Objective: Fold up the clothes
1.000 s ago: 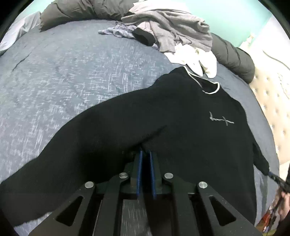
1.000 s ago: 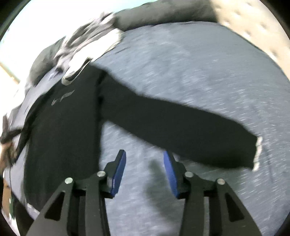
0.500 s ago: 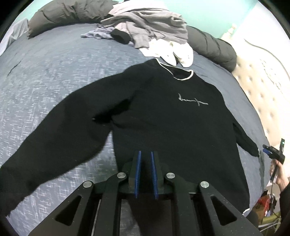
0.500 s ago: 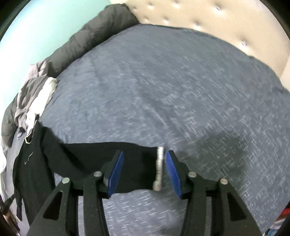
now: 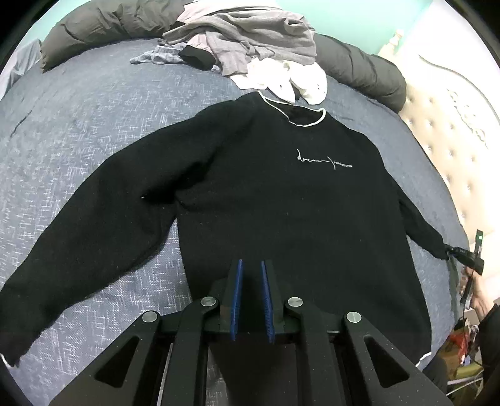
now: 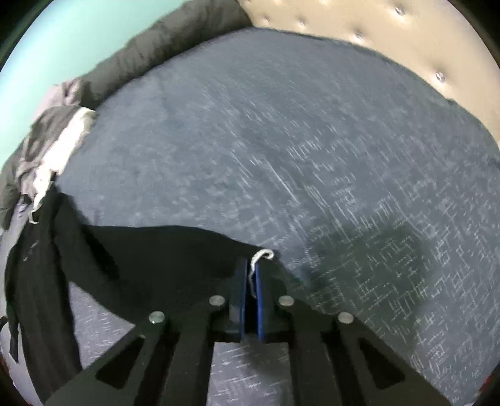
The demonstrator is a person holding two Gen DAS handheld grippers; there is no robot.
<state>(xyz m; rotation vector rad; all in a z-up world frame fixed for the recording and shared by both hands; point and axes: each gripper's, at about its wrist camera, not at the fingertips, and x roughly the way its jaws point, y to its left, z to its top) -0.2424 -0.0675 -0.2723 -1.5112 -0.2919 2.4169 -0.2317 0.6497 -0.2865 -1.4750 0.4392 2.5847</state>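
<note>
The bed (image 5: 78, 125), under a blue-grey cover, carries a black sweatshirt (image 5: 281, 203) lying flat, chest up, sleeves out. Beyond the sweatshirt's collar sits a heap of clothes (image 5: 250, 40). The left claw (image 5: 251, 296) hovers at the sweatshirt's hem, blue pads slightly parted, gripping nothing. The right claw (image 6: 250, 281) is clamped on the sweatshirt's sleeve cuff (image 6: 261, 257).

Bed with blue-grey patterned bedspread (image 5: 93, 131) fills both views. Dark grey duvet (image 5: 359, 71) bunched along upper edge. Mint-green wall (image 6: 62, 37) at top left. Cream tufted headboard (image 6: 359, 28) upper right. Floor clutter (image 5: 462, 349) lower right, probably boxes, too small to tell.
</note>
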